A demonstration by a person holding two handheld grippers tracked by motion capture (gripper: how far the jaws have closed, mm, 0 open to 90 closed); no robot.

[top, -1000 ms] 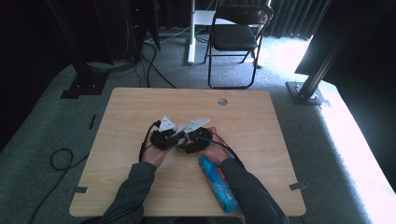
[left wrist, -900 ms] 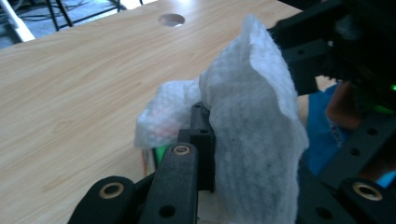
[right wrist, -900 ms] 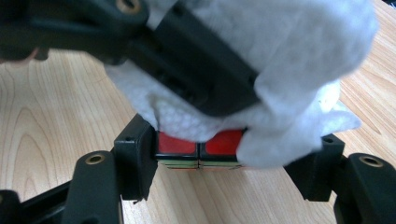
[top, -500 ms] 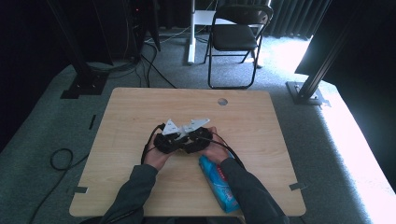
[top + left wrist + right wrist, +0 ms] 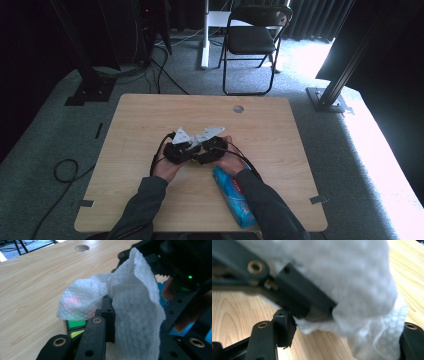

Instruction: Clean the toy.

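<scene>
My left gripper (image 5: 181, 146) and right gripper (image 5: 209, 146) meet at the middle of the wooden table (image 5: 140, 120), held in a person's hands. In the left gripper view a white wipe (image 5: 135, 302) stands upright between the left gripper's (image 5: 136, 317) jaws, whose near pad (image 5: 108, 315) presses on it. The wipe's other end drapes over a cube with green and yellow tiles (image 5: 76, 325) on the table. In the right gripper view the wipe (image 5: 362, 290) hangs between the right gripper's (image 5: 347, 335) widely spread jaws, and the left gripper's jaw crosses from the upper left.
A blue packet (image 5: 234, 197) lies on the table by the right forearm. A round hole (image 5: 238, 108) sits near the table's far edge. A folding chair (image 5: 252, 35) and a black frame foot (image 5: 327, 97) stand on the carpet beyond.
The two grippers have drawn closer together over the second, their grey plates now almost touching. The blue packet has not moved.
</scene>
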